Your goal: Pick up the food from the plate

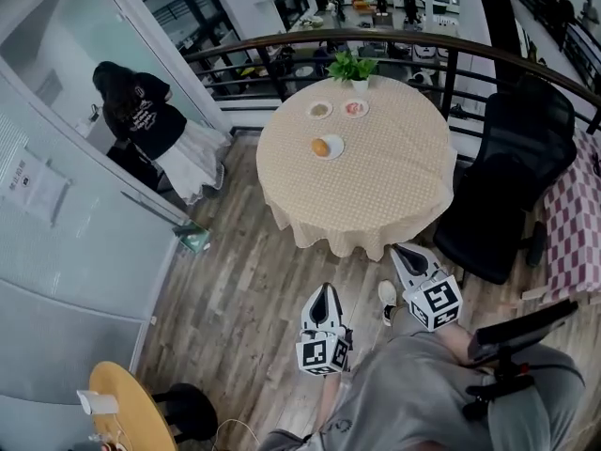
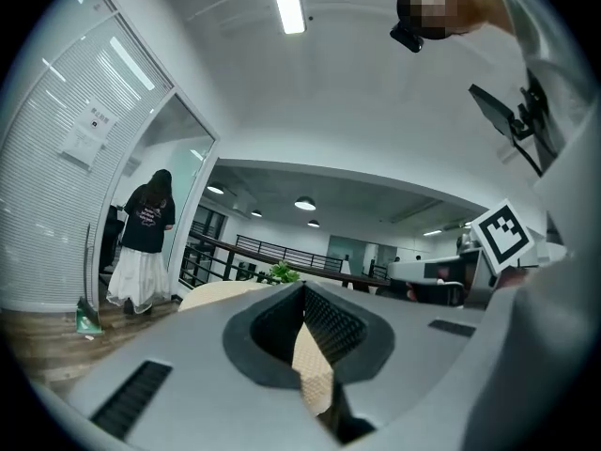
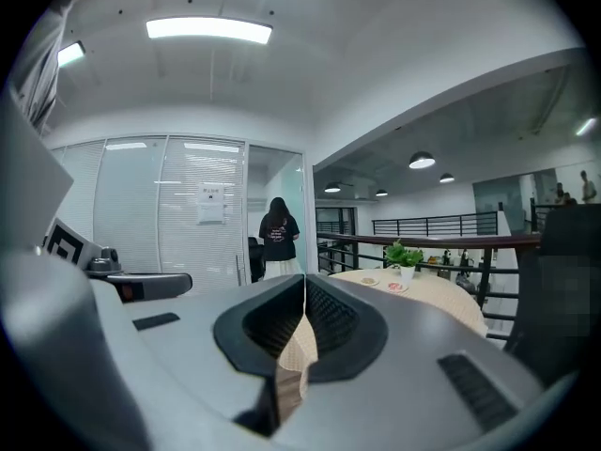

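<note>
- Food (image 1: 320,147): a round orange-brown piece, probably a bun, lies on a small white plate (image 1: 337,143) near the middle of the round table (image 1: 376,186), on the half facing the person.
- A second plate (image 1: 320,110) and a third plate (image 1: 355,109) sit further back, close to a potted plant (image 1: 353,67). What they hold is too small to tell.
- Nothing has been picked up yet, and both grippers are well apart from the table.
- Risk: both pairs of jaws are pressed together with nothing between them. Reaching the plate like that would push the bun instead of taking it, and a round piece could roll off onto the cloth.
- Risk: the plate looks light on a loose cloth, so a low or slanted approach could slide it toward the other plates.
- Risk: the bun looks soft, so too hard a squeeze would likely dent it.
- Risk: a black chair (image 1: 512,177) stands just beside the table on the right. The right arm could brush it on the way in.
- Left gripper (image 1: 326,289): held low in front of the body over the wooden floor, pointing roughly level toward the table. In its own view (image 2: 303,289) the jaws meet, and the table edge shows beyond them.
- Right gripper (image 1: 398,249): beside the left one, a little nearer the cloth's hem and tipped slightly down. Its own view (image 3: 305,282) shows the jaws closed and empty.
</note>
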{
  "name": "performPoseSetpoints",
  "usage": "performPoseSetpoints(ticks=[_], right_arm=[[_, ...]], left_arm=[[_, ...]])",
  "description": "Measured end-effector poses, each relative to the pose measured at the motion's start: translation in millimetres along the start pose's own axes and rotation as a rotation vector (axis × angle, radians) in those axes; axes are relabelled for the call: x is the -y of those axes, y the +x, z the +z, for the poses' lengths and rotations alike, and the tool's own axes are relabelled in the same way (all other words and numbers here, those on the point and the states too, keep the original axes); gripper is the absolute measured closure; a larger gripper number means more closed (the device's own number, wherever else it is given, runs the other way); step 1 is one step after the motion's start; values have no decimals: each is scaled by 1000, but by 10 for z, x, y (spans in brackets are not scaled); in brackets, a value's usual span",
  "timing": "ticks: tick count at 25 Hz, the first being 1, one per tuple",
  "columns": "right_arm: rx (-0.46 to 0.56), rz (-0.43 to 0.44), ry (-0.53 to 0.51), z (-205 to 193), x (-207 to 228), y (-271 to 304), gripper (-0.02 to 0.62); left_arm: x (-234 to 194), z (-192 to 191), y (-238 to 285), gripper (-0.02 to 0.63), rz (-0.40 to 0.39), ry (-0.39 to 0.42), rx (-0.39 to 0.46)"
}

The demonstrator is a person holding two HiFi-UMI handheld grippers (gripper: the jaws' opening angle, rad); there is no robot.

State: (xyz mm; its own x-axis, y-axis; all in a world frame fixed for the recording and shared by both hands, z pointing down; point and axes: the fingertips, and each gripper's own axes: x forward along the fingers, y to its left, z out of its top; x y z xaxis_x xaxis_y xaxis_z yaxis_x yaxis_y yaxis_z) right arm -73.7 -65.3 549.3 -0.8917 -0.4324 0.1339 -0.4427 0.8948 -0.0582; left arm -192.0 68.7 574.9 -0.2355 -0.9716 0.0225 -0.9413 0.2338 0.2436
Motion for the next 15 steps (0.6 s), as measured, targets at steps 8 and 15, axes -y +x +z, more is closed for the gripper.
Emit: performPoseSetpoints(ticks=[8,15], right_arm=[[13,23,37,253,858,1052,580],[25,25,65,382,1586,1705,580]], left_arm=[[-321,261,1206,597,54,-95,-9],[-406,474,2102,597,72,-41,10]])
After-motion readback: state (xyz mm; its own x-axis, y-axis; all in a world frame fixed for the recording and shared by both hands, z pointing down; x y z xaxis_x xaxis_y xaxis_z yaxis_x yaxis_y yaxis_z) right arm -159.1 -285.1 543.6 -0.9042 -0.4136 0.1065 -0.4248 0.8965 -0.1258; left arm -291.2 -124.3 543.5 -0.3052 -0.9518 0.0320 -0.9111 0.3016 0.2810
